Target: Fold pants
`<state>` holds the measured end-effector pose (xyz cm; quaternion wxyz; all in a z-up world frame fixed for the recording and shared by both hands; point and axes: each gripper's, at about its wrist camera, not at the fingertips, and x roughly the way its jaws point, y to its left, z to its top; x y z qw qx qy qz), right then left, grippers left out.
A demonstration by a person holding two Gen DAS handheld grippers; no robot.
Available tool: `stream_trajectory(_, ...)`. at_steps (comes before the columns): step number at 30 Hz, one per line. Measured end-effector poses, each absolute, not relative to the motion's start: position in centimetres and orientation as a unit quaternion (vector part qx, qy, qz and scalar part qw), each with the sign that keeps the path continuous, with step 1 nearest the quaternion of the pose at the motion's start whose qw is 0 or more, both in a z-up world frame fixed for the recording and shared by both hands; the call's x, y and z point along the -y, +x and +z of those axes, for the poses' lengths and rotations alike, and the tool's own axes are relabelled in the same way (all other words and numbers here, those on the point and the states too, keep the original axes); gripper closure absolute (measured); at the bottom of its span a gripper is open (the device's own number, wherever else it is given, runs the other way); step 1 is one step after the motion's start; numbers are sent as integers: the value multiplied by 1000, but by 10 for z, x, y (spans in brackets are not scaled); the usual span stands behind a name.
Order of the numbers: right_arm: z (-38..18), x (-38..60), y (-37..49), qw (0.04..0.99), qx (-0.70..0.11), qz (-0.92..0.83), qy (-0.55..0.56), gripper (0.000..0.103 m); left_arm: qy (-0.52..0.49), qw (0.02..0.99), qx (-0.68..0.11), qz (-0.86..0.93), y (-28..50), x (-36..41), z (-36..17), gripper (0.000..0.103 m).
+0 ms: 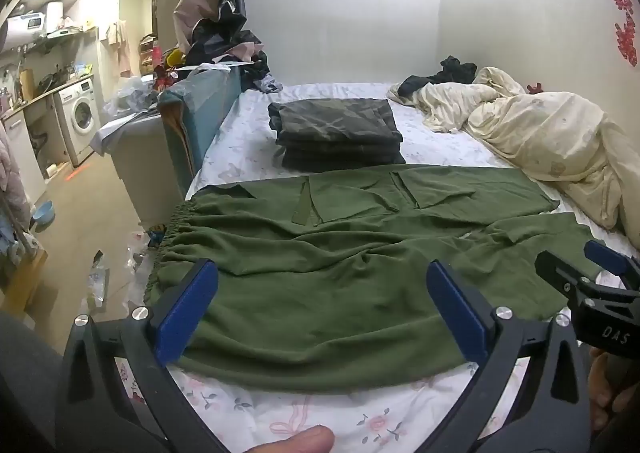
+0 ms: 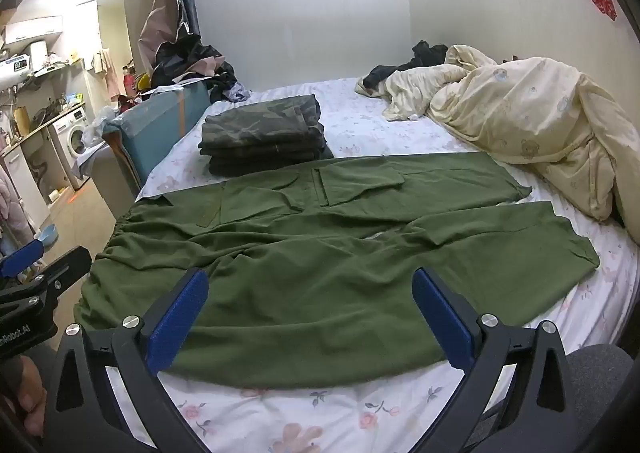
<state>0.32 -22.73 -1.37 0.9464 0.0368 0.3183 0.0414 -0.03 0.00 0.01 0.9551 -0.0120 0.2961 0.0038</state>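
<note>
Bed (image 1: pixel 240 157) carries flat green pants (image 1: pixel 340 273), waistband at its left edge; both tools (image 1: pixel 320 313) (image 2: pixel 310 309) gape wide above the near hem.

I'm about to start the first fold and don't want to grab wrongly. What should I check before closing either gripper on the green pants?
1. Green pants spread flat on the bed sheet, legs apart: ok, some wrinkles.
2. Left gripper open and holding nothing: ok.
3. Right gripper open and holding nothing: ok.
4. Waistband on the bed: not ok, it reaches the mattress edge and may overhang.
5. Folded camouflage stack away from the pants: cannot tell, it looks very close to the far leg.
6. Cream quilt off the leg ends: ok, a strip of sheet shows between.
</note>
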Motion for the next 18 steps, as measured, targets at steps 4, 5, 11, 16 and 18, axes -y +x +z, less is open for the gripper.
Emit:
stream_trajectory(4,-12,228,2,948,-313,43,39,0,-14,954,-299,3,-1,0,0,0)
stream_trajectory(5,-12,228,2,948,-313,43,38,0,-15,954,-300,3,0,0,0,0)
stream_trajectory(11,-12,227,2,948,-315,42,37,0,-17,953,-302,3,-1,0,0,0)
stream_trajectory(16,-12,227,2,947,-315,42,37,0,-18,953,-301,2,0,0,0,0)
stream_trajectory(18,-12,228,2,947,-315,43,37,0,-18,953,-301,2,0,-1,0,0)
